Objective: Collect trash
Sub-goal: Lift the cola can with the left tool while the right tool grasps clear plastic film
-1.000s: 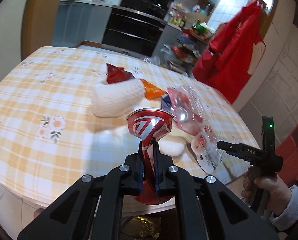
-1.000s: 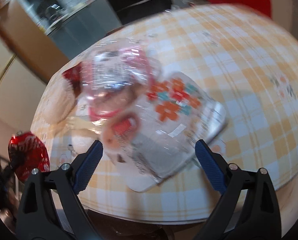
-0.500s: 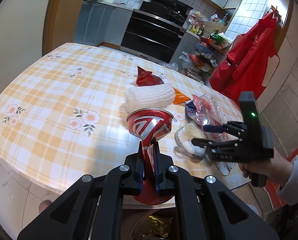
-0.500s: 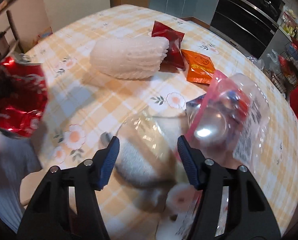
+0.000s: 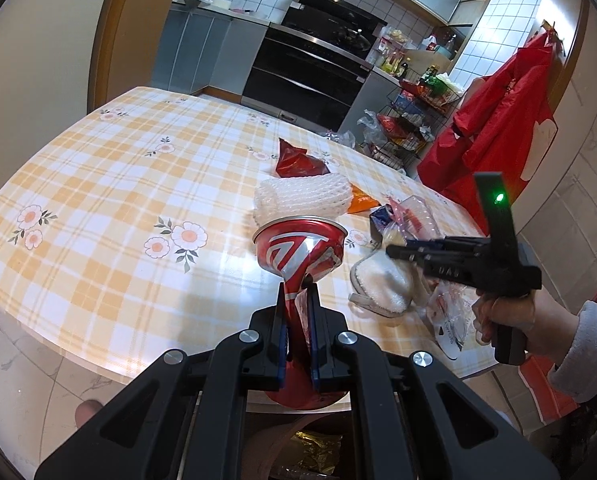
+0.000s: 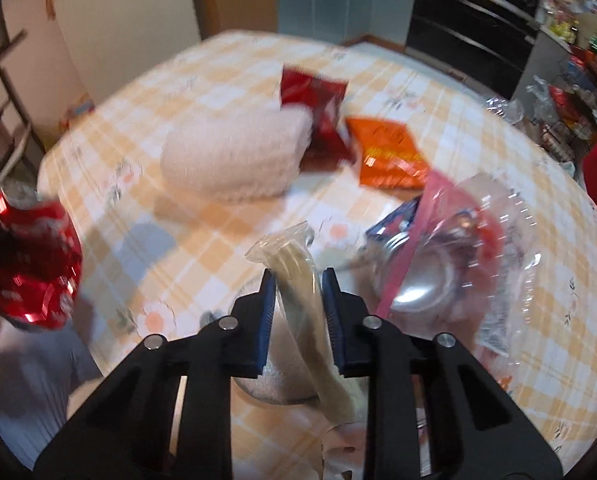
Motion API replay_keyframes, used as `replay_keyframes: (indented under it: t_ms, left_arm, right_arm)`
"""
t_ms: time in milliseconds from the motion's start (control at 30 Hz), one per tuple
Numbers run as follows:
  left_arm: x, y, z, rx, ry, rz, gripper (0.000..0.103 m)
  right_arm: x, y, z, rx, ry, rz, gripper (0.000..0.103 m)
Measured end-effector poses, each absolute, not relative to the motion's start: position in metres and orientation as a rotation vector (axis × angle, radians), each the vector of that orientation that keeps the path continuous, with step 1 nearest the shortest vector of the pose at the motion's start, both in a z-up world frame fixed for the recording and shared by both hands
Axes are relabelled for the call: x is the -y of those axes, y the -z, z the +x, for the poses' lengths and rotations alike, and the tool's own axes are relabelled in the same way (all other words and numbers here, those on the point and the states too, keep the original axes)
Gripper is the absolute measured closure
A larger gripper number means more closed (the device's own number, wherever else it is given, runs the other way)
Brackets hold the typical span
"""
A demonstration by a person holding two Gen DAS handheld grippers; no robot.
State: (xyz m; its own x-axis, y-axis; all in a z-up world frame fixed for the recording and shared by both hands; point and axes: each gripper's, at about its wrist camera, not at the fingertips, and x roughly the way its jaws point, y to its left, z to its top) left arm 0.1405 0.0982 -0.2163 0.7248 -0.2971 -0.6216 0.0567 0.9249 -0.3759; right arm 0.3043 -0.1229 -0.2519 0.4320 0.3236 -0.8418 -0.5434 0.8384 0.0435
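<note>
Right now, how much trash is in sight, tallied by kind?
Crushed red can, in left gripper: 1
Snack packets, red packet, orange packet: 2
White foam net: 1
Clear-wrapped pale piece, between right gripper jaws: 1
Clear plastic wrapping pile: 1
Total: 6

The tablecloth is checked in pale orange and white, strewn with orange-centred white flowers on green leaves. At its near edge the crushed can is glossy red with silver-white stripes, and just beyond the can lies a white foam net, with a dark red packet behind the net and an orange packet at the net's right. Right of the can sits a clear plastic wrapper tinted pink and red, and the gripper pads are blue on black.
</note>
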Motion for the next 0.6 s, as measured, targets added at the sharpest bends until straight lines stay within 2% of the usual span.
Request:
replay_keyframes:
  t_ms: [333, 600]
  left_arm:
    - [-0.087, 0.198, 0.125, -0.71, 0.225, -0.321, 0.094]
    - [-0.077, 0.183, 0.1, -0.694, 0.252, -0.295, 0.094]
  right_arm:
    - [0.155, 0.194, 0.288, -0.796, -0.513, -0.072, 0.08]
    - [0.181, 0.168, 0.233, -0.717, -0.536, 0.068, 0.081]
